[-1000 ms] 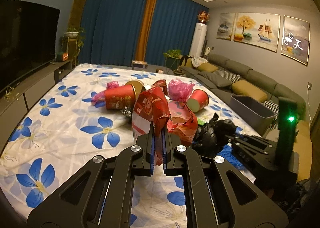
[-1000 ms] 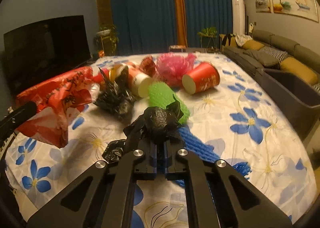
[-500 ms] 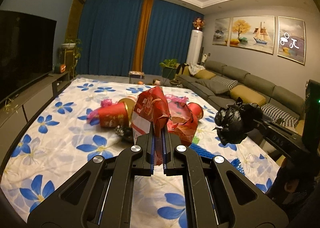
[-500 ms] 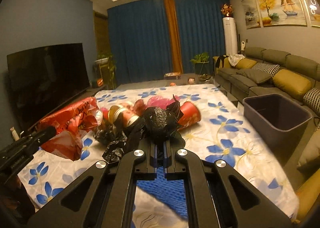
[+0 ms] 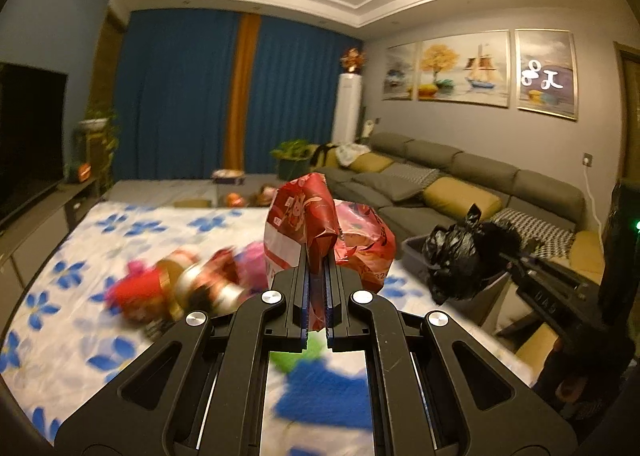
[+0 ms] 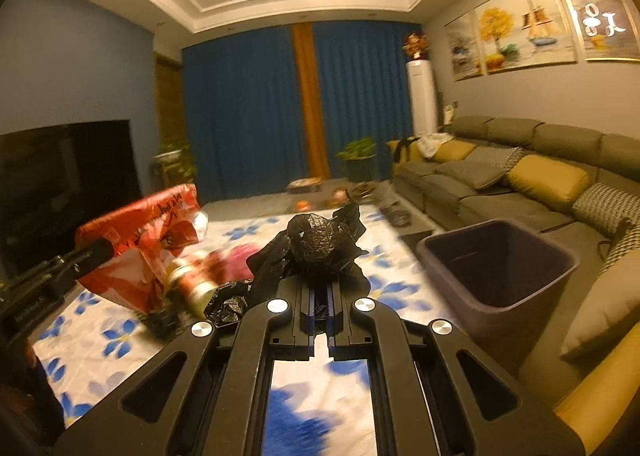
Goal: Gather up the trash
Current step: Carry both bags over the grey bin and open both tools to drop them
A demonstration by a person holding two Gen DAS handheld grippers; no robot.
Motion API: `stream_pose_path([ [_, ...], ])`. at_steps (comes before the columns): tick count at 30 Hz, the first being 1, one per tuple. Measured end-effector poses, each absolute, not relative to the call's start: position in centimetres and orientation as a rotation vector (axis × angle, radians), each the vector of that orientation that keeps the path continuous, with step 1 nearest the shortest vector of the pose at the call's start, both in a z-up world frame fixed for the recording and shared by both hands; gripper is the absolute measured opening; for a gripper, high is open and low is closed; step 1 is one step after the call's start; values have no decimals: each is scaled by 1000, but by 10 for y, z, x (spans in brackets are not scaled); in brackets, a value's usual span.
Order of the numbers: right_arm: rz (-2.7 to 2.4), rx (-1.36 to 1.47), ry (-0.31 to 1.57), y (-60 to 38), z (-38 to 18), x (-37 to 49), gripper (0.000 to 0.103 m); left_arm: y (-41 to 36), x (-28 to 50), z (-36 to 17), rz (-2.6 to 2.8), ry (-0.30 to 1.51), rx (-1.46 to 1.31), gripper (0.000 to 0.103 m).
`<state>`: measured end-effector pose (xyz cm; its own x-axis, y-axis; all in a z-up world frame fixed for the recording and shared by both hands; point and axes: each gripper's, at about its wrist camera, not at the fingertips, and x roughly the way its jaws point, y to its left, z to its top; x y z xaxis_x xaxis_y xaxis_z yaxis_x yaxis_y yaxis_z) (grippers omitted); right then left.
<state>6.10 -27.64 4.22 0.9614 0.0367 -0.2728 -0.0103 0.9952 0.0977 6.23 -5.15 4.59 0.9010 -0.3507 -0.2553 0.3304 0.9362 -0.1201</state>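
My left gripper (image 5: 318,276) is shut on a crumpled red plastic bag (image 5: 308,215), held up in the air above the flowered table (image 5: 80,256). My right gripper (image 6: 320,288) is shut on a knotted black plastic bag (image 6: 316,244), also lifted off the table. In the left wrist view the black bag (image 5: 456,260) hangs at the right, in front of the dark bin (image 5: 412,252). From the right wrist view the red bag (image 6: 140,240) hangs at the left, and the open dark grey bin (image 6: 500,268) stands at the right beside the table.
A blurred pile of red cups, a pink wad and dark scraps (image 5: 184,288) lies on the table. Blue and green net pieces (image 5: 324,396) lie near its front. A grey sofa with yellow cushions (image 6: 540,183) runs behind the bin. A TV (image 6: 64,191) stands left.
Both grippers have risen off the table with their bags and swung to the right. The bin has come closer in the right wrist view, and the trash pile has dropped lower and left.
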Motion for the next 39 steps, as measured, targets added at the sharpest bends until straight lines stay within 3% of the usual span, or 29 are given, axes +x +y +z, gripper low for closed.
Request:
stream_pose_path([
  [19,-267,174,199,-438,53,110,5,-249,161,52,-564,292,-44,5],
  [39,-311,192,229,-458,37,148,6,-315,226,17,-626,373,-13,5],
])
